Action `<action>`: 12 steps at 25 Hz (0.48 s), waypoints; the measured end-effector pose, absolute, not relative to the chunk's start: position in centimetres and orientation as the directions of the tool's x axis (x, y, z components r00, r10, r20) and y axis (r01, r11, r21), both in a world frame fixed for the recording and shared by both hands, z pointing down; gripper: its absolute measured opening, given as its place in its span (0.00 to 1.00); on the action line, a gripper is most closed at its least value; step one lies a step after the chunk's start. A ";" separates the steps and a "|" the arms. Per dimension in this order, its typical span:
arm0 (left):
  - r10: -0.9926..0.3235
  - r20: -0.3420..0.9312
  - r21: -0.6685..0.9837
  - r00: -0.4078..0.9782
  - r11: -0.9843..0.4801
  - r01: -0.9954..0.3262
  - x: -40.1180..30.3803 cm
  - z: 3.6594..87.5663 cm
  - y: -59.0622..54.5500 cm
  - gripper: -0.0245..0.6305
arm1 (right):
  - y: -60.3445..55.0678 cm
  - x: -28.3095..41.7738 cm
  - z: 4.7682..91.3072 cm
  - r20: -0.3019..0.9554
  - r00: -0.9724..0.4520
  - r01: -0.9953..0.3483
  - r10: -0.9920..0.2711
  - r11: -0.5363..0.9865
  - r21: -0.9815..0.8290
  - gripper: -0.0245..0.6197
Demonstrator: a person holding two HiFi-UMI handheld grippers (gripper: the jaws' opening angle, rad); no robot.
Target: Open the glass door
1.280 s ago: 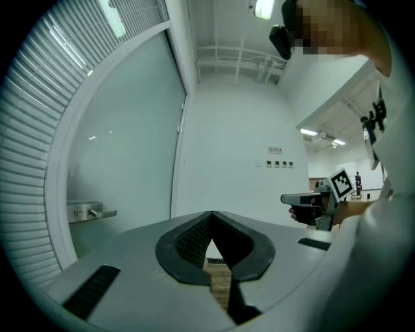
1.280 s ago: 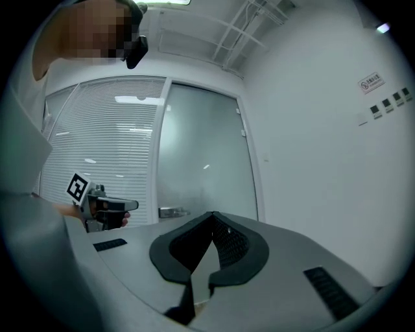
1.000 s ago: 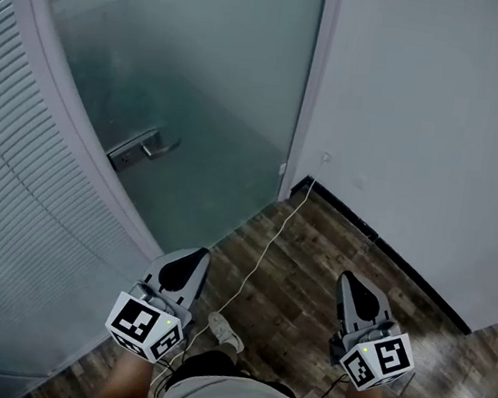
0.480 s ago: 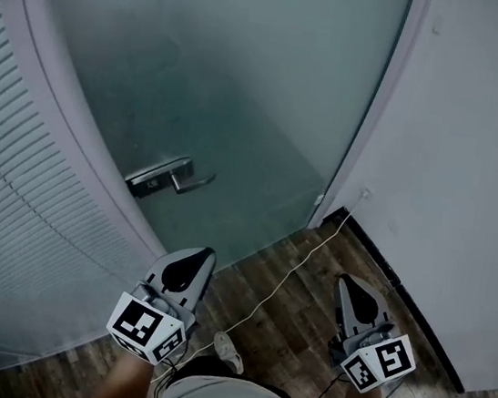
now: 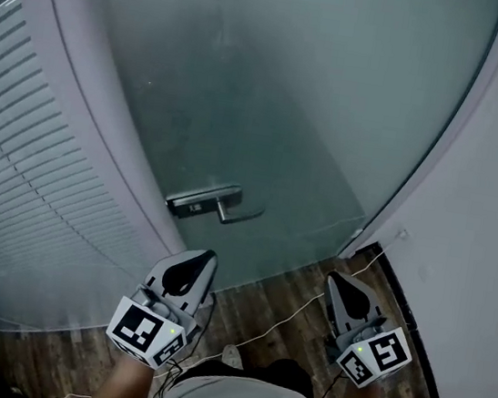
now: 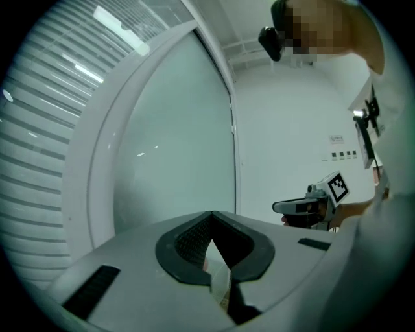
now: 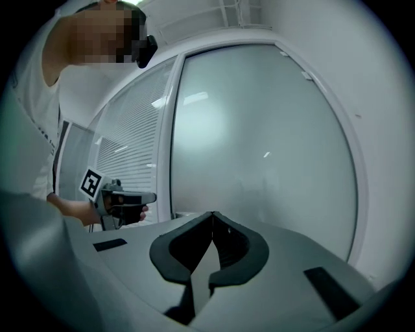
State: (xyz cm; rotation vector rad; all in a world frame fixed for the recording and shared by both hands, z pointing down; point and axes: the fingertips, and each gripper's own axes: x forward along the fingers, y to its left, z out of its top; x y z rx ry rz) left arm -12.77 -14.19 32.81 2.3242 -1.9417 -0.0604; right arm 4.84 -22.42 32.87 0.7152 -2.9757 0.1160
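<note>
The frosted glass door (image 5: 283, 88) fills the upper head view, and it is shut in its pale frame. Its metal lever handle (image 5: 216, 204) sits low on the door, just above and beyond my left gripper (image 5: 208, 255). That gripper is shut, empty and apart from the handle. My right gripper (image 5: 336, 276) is also shut and empty, and points at the door's lower right corner. In the left gripper view the jaws (image 6: 213, 214) meet before the glass door (image 6: 175, 149). The right gripper view shows the shut jaws (image 7: 213, 214) facing the glass door (image 7: 259, 149).
A slatted glass partition (image 5: 15, 161) runs along the left of the door. A white wall (image 5: 496, 274) with a black baseboard (image 5: 406, 326) stands at the right. A thin white cable (image 5: 287, 323) trails over the dark wooden floor (image 5: 267, 329) by my shoe (image 5: 231, 357).
The door and its handle have slid right and nearer in the head view as I moved over in front of the door. Both grippers stayed shut and empty.
</note>
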 end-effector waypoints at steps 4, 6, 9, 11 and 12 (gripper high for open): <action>-0.997 0.052 0.104 0.062 -0.056 -0.993 -16.2 35.2 -13.9 0.04 | -24.5 0.1 35.1 0.090 -0.939 -0.336 -0.331 0.941 -0.046 0.04; -0.999 0.047 0.086 -0.018 0.022 -0.996 -17.4 37.2 -14.0 0.04 | -25.9 -2.0 37.4 0.074 -0.965 -0.255 -0.251 0.966 -0.039 0.04; -0.992 0.044 0.067 -0.122 0.125 -0.990 -18.8 38.8 -14.2 0.04 | -27.6 -4.4 39.5 0.062 -0.987 -0.154 -0.151 0.987 -0.045 0.04; -0.983 0.041 0.070 -0.179 0.182 -0.981 -19.3 38.9 -14.5 0.04 | -28.5 -5.4 39.9 0.068 -0.993 -0.095 -0.092 0.994 -0.046 0.04; -0.978 0.040 0.070 -0.205 0.207 -0.976 -19.4 38.8 -14.8 0.04 | -29.0 -5.8 40.0 0.071 -0.995 -0.068 -0.064 0.997 -0.045 0.04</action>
